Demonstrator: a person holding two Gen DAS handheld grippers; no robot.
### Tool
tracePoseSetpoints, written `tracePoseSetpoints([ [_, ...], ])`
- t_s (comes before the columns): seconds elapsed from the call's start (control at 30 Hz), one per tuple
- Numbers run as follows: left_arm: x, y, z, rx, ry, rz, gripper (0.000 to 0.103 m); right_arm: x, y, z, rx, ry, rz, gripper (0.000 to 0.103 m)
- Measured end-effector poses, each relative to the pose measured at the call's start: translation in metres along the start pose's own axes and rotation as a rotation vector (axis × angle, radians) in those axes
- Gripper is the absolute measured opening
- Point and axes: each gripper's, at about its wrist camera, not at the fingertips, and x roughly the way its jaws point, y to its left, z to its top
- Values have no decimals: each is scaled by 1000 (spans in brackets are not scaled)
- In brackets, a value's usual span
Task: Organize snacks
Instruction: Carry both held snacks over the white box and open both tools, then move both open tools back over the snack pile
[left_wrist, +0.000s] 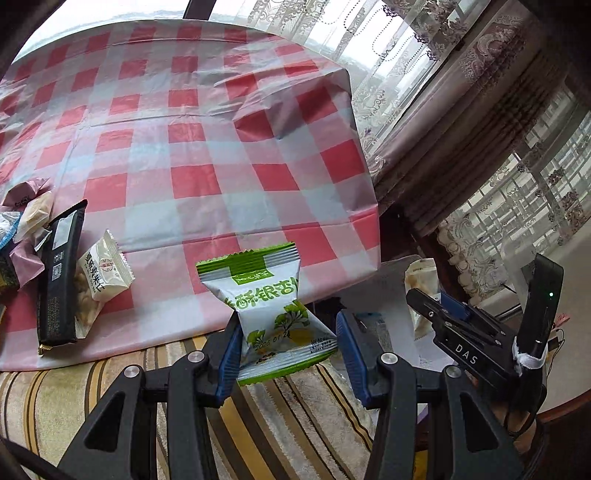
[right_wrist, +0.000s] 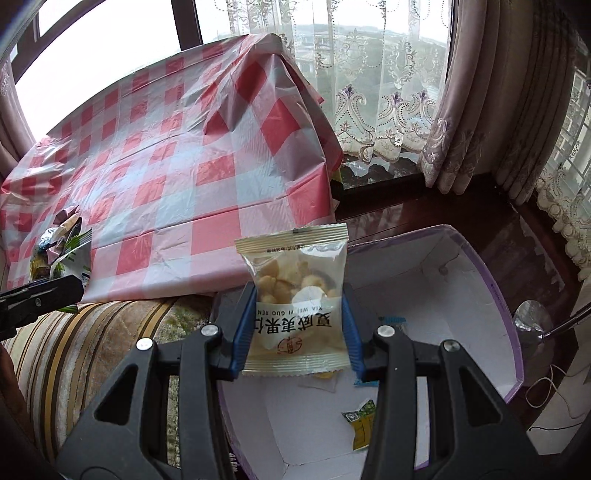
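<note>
Blue-padded left gripper (left_wrist: 286, 341) is clamped on a crinkly green-and-white ginkgo snack packet (left_wrist: 271, 314), held by its lower half so it stands upright. Right gripper (right_wrist: 298, 328) pinches a see-through macadamia nut packet (right_wrist: 297, 295) over the white cardboard box (right_wrist: 476, 295), probably about to drop it in. More snacks (left_wrist: 55, 266) sit at 9 o'clock on the glossy red-checked tablecloth (left_wrist: 192, 147).

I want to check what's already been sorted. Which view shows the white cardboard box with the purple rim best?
The right wrist view: the white cardboard box with the purple rim lies open, its inside and some packets visible. The left wrist view shows only a bare sliver behind the hand-held grippers.
</note>
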Motion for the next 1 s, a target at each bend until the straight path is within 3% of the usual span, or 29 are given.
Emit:
tracePoseSetpoints([
  [0.37, 28, -61, -15, 166, 96, -64, 50, -9, -57, -20, 97, 23, -87, 47],
  [0.57, 35, -87, -24, 237, 134, -113, 52, -11, -66, -24, 110, 37, -86, 48],
  [0.7, 41, -93, -27, 256, 167, -124, 57, -13, -65, -24, 102, 39, -83, 55],
  [0.83, 37, -88, -23, 233, 150, -112, 61, -17, -61, -21, 95, 31, -85, 64],
  [1.0, 23, -76, -14, 188, 67, -52, 64, -28, -52, -14, 79, -1, -90, 74],
])
